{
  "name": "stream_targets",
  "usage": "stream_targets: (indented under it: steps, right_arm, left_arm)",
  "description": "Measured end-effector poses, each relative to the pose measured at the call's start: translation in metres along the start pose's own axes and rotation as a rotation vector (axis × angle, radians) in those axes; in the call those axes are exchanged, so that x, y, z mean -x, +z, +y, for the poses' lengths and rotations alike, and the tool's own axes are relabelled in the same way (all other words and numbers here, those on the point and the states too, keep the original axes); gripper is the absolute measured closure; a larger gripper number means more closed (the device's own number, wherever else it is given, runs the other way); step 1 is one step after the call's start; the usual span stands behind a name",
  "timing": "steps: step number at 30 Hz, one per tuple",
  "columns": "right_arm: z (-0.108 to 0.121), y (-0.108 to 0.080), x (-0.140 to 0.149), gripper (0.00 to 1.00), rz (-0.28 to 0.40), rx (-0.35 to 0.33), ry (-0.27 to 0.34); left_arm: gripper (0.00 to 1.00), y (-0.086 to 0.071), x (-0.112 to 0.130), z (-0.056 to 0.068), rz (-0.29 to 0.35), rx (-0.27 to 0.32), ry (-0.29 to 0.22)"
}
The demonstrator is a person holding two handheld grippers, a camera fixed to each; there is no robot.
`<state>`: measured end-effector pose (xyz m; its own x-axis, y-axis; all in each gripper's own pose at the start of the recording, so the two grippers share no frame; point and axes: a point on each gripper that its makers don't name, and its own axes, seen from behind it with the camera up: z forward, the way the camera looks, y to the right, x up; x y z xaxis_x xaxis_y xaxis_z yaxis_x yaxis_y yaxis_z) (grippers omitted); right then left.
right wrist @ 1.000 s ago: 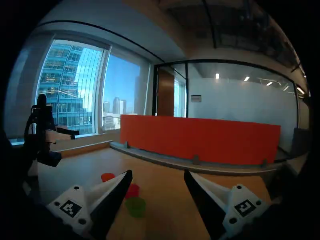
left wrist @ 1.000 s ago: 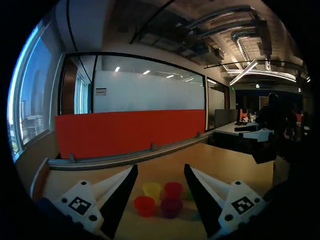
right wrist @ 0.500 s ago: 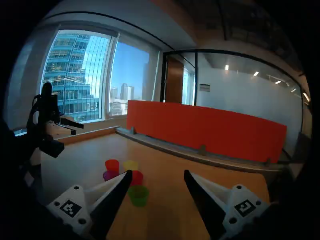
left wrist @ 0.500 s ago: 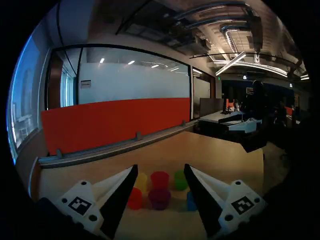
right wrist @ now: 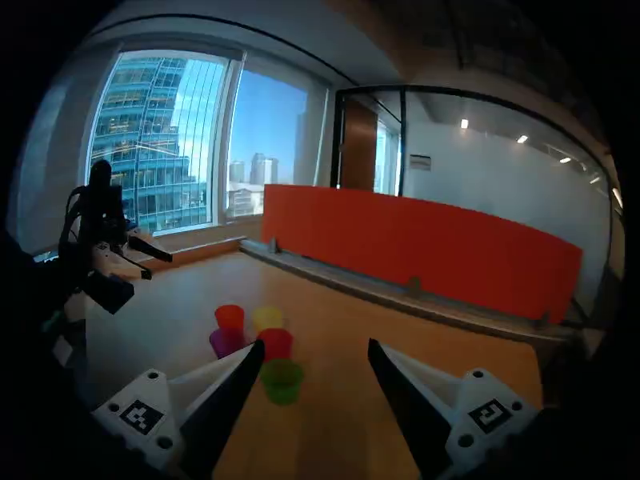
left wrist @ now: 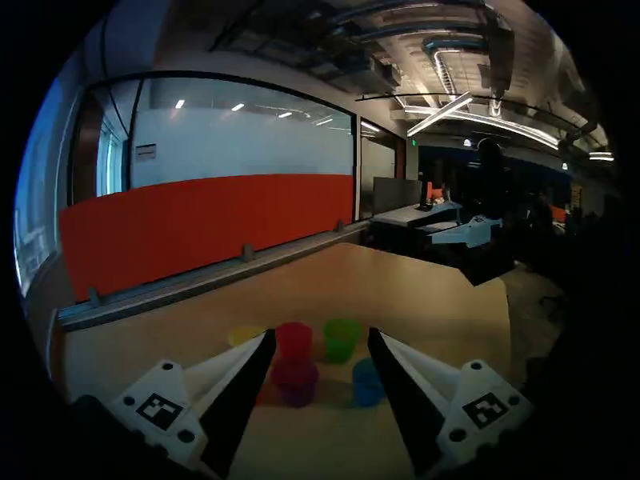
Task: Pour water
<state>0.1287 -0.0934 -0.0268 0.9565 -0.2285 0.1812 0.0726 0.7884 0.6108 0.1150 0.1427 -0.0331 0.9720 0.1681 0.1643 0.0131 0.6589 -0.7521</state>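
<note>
the left tongs [left wrist: 321, 331] are open and hold nothing, and the right tongs [right wrist: 314, 342] are open and empty too. the task's things are small coloured cups, standing close together on the wooden tabletop [left wrist: 392, 284]. in the left gripper view the red cup [left wrist: 294, 339], green cup [left wrist: 342, 338], purple cup [left wrist: 294, 381] and blue cup [left wrist: 368, 381] now lie between the 2 fingers, with a yellow cup [left wrist: 244, 334] just beside the left finger.

compared with 1 second ago, the group has slid toward the middle of this view, and the blue cup has come into sight. in the right gripper view the cups also appear lower and nearer than before, and the green one is nearest to the fingers.

i judge that both tongs are still aiming at the cups. no cup is gripped yet, so the pouring has not begun. i cannot tell if any cup has water inside.
</note>
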Motion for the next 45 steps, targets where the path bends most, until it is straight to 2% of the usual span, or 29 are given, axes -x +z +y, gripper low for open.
stream_targets:
  steps: [6, 12, 27, 45]
  right_arm:
    - [-0.003, 0.003, 0.008, 0.00, -0.031, -0.016, -0.014]
    - [-0.006, 0.007, 0.020, 0.00, -0.065, -0.033, -0.024]
    - [-0.011, 0.017, 0.039, 0.00, -0.111, -0.058, -0.034]
    - [-0.009, 0.032, 0.054, 0.00, -0.142, -0.068, -0.038]
  left_arm:
    - [0.15, 0.009, 0.010, 0.004, -0.017, 0.030, 0.034]
    - [0.15, 0.019, 0.031, 0.015, -0.064, 0.071, 0.059]
    - [0.15, 0.040, 0.075, 0.042, -0.141, 0.165, 0.061]
    - [0.15, 0.068, 0.127, 0.064, -0.253, 0.239, 0.093]
